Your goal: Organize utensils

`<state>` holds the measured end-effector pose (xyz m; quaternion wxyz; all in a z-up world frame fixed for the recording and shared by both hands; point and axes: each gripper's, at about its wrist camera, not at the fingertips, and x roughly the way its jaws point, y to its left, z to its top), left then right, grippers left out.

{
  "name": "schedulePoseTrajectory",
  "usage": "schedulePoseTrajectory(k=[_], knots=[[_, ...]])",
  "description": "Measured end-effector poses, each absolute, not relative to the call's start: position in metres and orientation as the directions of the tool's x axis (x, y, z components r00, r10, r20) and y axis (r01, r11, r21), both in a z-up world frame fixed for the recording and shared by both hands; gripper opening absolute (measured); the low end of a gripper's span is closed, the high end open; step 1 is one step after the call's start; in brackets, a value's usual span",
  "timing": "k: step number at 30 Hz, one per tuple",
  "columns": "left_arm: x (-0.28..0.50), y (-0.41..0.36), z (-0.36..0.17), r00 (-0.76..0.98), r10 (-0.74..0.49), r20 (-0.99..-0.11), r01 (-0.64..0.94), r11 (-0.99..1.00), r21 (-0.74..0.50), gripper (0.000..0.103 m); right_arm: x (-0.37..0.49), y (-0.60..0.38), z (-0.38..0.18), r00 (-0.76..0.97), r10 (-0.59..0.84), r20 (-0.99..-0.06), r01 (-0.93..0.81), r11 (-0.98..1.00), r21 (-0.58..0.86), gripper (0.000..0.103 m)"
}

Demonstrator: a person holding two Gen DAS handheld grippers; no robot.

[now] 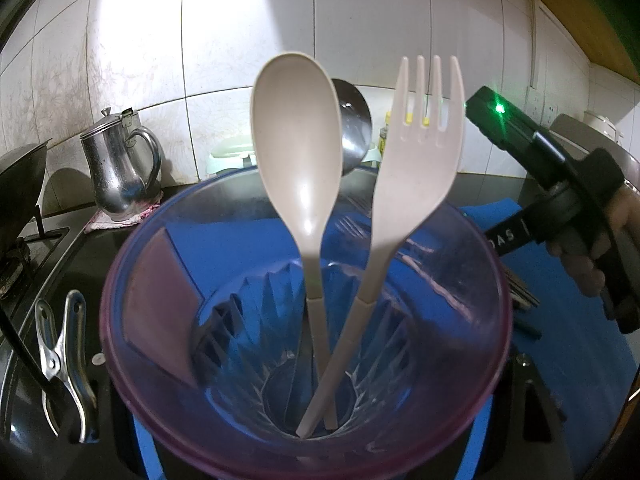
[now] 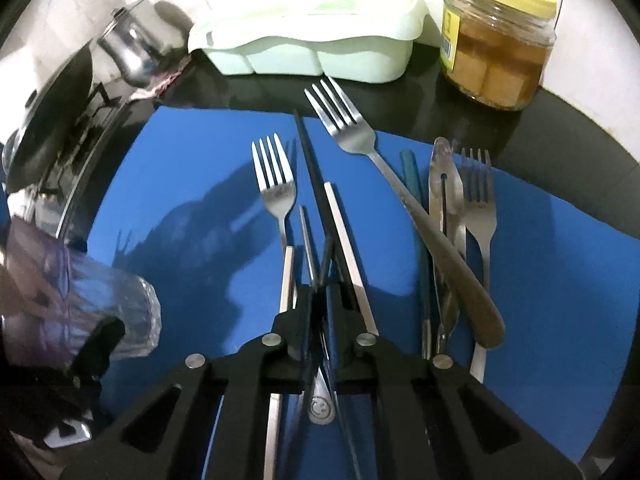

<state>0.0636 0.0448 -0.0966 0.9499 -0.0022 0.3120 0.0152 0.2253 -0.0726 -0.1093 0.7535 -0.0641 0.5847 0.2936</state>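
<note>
My left gripper is shut on a clear, purple-tinted cup that fills the left wrist view. A beige plastic spoon and a beige plastic fork stand in it, handles down. My right gripper points down at a blue mat, shut on a thin black chopstick that runs away from its tips. Steel forks, a white chopstick and a clear plastic utensil lie on the mat. The held cup shows at the left.
A steel kettle and a dark pan on a stove stand at the left; a ladle leans on the tiled wall. A pale green container and a yellow-lidded jar sit behind the mat. A metal clip is beside the cup.
</note>
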Motion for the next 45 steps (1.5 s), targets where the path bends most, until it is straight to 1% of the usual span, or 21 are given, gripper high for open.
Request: schedulePoseTrajectory(k=[3, 6, 10, 13, 25, 38, 45], knots=[[0.064, 0.045, -0.097, 0.805, 0.028, -0.593, -0.03, 1.0, 0.005, 0.084, 0.223, -0.08, -0.106, 0.171, 0.414, -0.894, -0.491, 0.822, 0.287, 0.006], [0.064, 0.045, -0.097, 0.805, 0.028, -0.593, -0.03, 1.0, 0.006, 0.084, 0.215, -0.092, -0.093, 0.219, 0.491, -0.843, -0.478, 0.807, 0.346, 0.006], [0.064, 0.045, -0.096, 0.805, 0.027, -0.593, -0.03, 1.0, 0.005, 0.084, 0.195, -0.107, -0.068, 0.304, 0.577, -0.758, -0.509, 0.771, 0.382, 0.006], [0.065, 0.045, -0.097, 0.805, 0.027, -0.593, -0.03, 1.0, 0.005, 0.084, 0.178, -0.118, -0.053, 0.353, 0.615, -0.705, -0.526, 0.754, 0.394, 0.006], [0.064, 0.044, -0.097, 0.804, 0.026, -0.594, -0.03, 1.0, 0.004, 0.084, 0.131, -0.137, 0.003, 0.496, 0.64, -0.587, -0.545, 0.756, 0.363, 0.006], [0.064, 0.043, -0.097, 0.804, 0.027, -0.594, -0.03, 1.0, 0.004, 0.084, 0.109, -0.139, 0.035, 0.583, 0.634, -0.508, -0.549, 0.768, 0.329, 0.006], [0.064, 0.044, -0.097, 0.804, 0.026, -0.594, -0.03, 1.0, 0.003, 0.084, 0.109, -0.134, 0.047, 0.602, 0.625, -0.497, -0.56, 0.774, 0.295, 0.006]])
